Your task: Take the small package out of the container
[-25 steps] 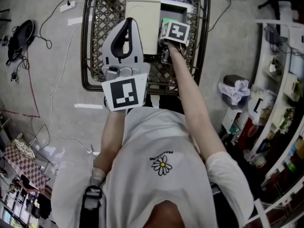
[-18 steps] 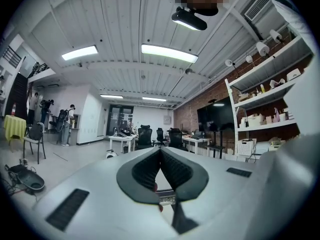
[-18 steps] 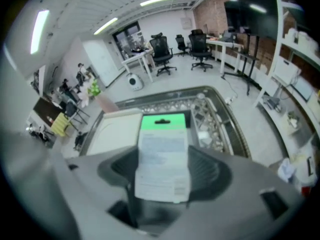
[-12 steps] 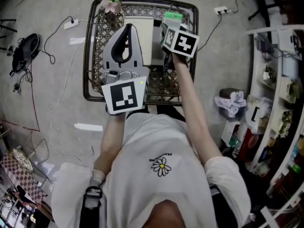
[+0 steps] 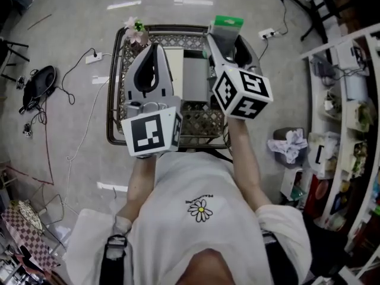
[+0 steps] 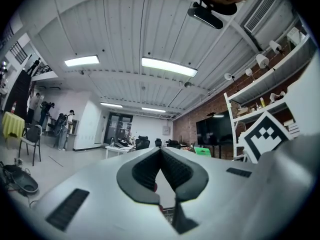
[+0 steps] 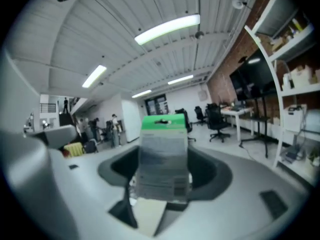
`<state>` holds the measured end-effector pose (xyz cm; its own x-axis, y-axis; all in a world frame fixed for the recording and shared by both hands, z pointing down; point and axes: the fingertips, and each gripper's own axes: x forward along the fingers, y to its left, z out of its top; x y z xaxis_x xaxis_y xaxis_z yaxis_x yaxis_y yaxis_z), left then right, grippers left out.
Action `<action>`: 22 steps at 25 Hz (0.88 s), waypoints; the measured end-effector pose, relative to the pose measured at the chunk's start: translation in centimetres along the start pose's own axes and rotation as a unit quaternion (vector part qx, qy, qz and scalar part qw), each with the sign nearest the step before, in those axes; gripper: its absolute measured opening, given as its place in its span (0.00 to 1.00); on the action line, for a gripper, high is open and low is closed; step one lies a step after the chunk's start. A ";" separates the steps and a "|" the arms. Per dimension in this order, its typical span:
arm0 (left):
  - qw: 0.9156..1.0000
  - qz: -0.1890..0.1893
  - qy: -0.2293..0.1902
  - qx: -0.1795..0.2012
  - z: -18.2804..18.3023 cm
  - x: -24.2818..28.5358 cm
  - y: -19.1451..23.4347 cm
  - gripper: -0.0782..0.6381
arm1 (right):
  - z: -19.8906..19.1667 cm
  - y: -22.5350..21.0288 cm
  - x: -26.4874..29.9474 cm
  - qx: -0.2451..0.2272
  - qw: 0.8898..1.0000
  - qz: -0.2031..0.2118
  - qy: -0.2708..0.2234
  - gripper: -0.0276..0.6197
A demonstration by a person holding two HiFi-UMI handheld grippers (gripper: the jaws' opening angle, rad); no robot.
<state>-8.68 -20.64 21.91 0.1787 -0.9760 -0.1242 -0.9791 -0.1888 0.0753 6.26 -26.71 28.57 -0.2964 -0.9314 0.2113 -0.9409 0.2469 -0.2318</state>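
Your right gripper (image 7: 165,171) has its jaws clamped on one small package (image 7: 164,154), a grey pack with a green header card. It stands upright between the pads against the open room and its ceiling lights. Your left gripper (image 6: 161,156) points the same way beside it, its jaws pressed together at the tips with nothing between them.

In the head view, the two grippers are raised side by side in front of your chest. Each carries one marker cube: the left cube (image 5: 151,133) sits low, and the right cube (image 5: 242,92) is higher and turned on a corner. The package shows over the far right corner of the container (image 5: 113,100), a dark-rimmed lattice basket below the grippers, and is held up in the air rather than lying in it.

Two flat panels lie in the container side by side, one cream (image 5: 174,61) and one grey (image 5: 195,79). One sprig of pink flowers (image 5: 135,31) sits at its far left corner. Two white power strips lie on the floor, one to the left (image 5: 95,57) and one to the right (image 5: 267,33) of the container.
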 end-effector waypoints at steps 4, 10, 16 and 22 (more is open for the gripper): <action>1.000 -0.005 -0.012 0.007 1.9 -0.9 -1.3 0.14 | 2.4 0.3 -3.8 -0.016 0.999 0.014 -0.049 0.52; 0.998 -0.029 -0.047 0.039 3.4 -1.8 -3.4 0.14 | 3.9 0.7 -8.1 -0.048 0.991 0.014 -0.121 0.52; 0.997 -0.037 -0.057 0.044 3.7 -2.1 -4.5 0.14 | 4.2 0.2 -10.8 -0.067 0.985 0.005 -0.157 0.52; 0.997 -0.038 -0.057 0.045 3.4 -2.0 -4.9 0.14 | 3.8 -0.1 -11.3 -0.086 0.985 0.000 -0.151 0.52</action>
<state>-4.57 -17.39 18.39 0.2461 -0.9396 -0.2380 -0.9687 -0.2470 -0.0263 10.31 -17.24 22.59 -0.2591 -0.9619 -0.0871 -0.9623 0.2649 -0.0623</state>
